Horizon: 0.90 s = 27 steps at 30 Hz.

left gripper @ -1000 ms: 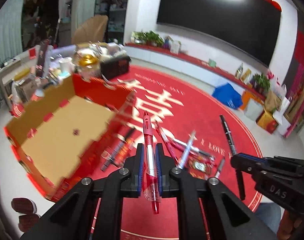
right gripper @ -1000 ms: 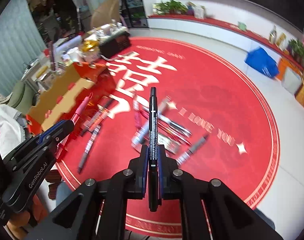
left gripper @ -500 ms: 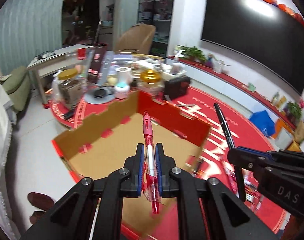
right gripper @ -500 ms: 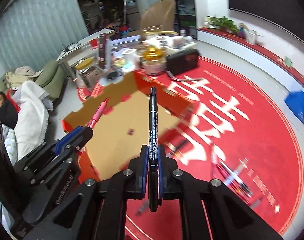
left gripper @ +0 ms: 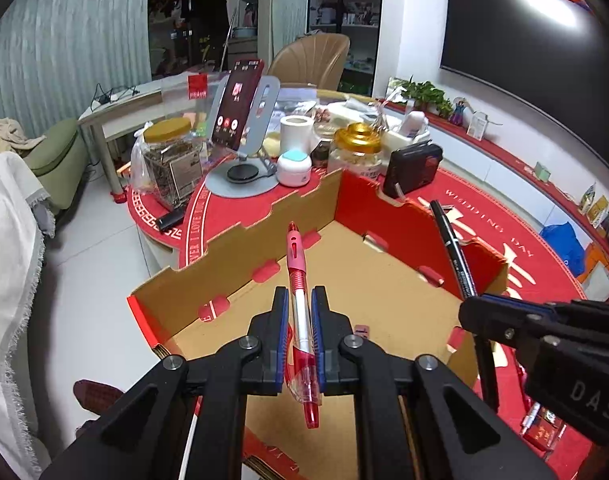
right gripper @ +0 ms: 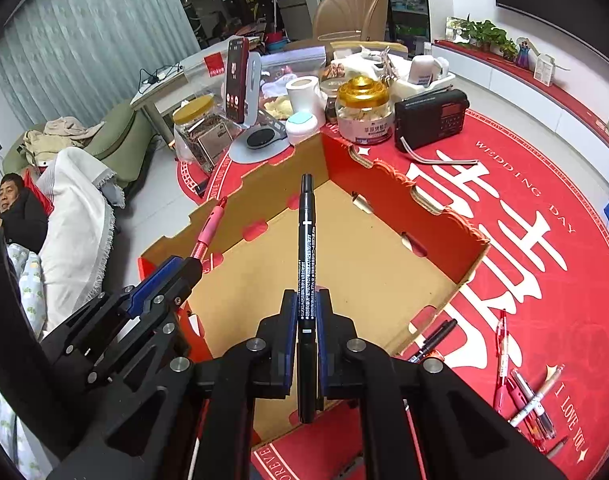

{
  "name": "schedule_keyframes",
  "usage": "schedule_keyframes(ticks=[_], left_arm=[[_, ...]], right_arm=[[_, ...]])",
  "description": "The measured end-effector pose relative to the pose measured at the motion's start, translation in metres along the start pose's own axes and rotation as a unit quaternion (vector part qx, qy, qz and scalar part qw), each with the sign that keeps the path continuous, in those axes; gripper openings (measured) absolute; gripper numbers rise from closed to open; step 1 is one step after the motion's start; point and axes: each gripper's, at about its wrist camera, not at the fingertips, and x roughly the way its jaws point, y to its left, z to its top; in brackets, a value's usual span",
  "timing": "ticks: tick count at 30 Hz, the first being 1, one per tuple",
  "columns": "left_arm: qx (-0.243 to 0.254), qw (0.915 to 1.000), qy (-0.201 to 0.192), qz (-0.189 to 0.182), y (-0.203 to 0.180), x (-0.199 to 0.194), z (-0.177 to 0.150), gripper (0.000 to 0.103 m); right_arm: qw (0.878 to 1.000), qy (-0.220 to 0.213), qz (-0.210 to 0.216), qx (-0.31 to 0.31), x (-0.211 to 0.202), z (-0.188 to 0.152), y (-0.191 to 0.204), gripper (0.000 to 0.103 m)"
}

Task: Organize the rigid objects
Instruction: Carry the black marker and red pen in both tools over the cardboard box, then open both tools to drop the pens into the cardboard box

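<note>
My left gripper (left gripper: 298, 316) is shut on a red pen (left gripper: 296, 276) and holds it above the open cardboard box (left gripper: 368, 280). My right gripper (right gripper: 306, 316) is shut on a black marker (right gripper: 306, 236) above the same box (right gripper: 344, 252). Each gripper shows in the other's view: the right one (left gripper: 544, 332) with the marker (left gripper: 452, 252) at the right, the left one (right gripper: 160, 288) with the red pen (right gripper: 210, 224) at the left. The box has red outer walls and a bare brown floor.
Several loose pens (right gripper: 524, 392) lie on the red round tablecloth (right gripper: 544, 240) right of the box. Behind the box stand jars (left gripper: 356, 148), a phone on a stand (left gripper: 240, 120), a black radio (right gripper: 432, 118) and a white cup. A person (right gripper: 12, 208) lies at the far left.
Both grippers have swung left from the pile of pens to above the box, each keeping its pen. Over the last half second they moved closer over the box floor.
</note>
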Motion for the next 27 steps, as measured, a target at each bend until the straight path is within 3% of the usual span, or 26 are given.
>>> schedule_keyframes(ticks=[16,23,25,26,27], left_arm=[[0.008,0.9995,0.029,0.004,-0.007,0.033,0.0,0.012],[0.036,0.9966,0.074,0.011,-0.016,0.055,-0.003,0.012],[0.038,0.9963,0.077,0.009,-0.017,0.056,-0.002,0.023],[0.038,0.9963,0.077,0.01,-0.017,0.055,-0.002,0.051],[0.035,0.996,0.079,0.024,-0.015,0.055,-0.001,0.069]], right_arm=[[0.999,0.033,-0.013,0.002,0.039,0.007,-0.008,0.01],[0.998,0.058,-0.023,0.008,0.065,0.003,-0.015,0.01],[0.997,0.067,-0.019,0.013,0.071,0.003,-0.019,0.01],[0.997,0.074,-0.014,0.017,0.073,0.003,-0.022,0.01],[0.996,0.082,-0.009,0.017,0.076,0.002,-0.023,0.013]])
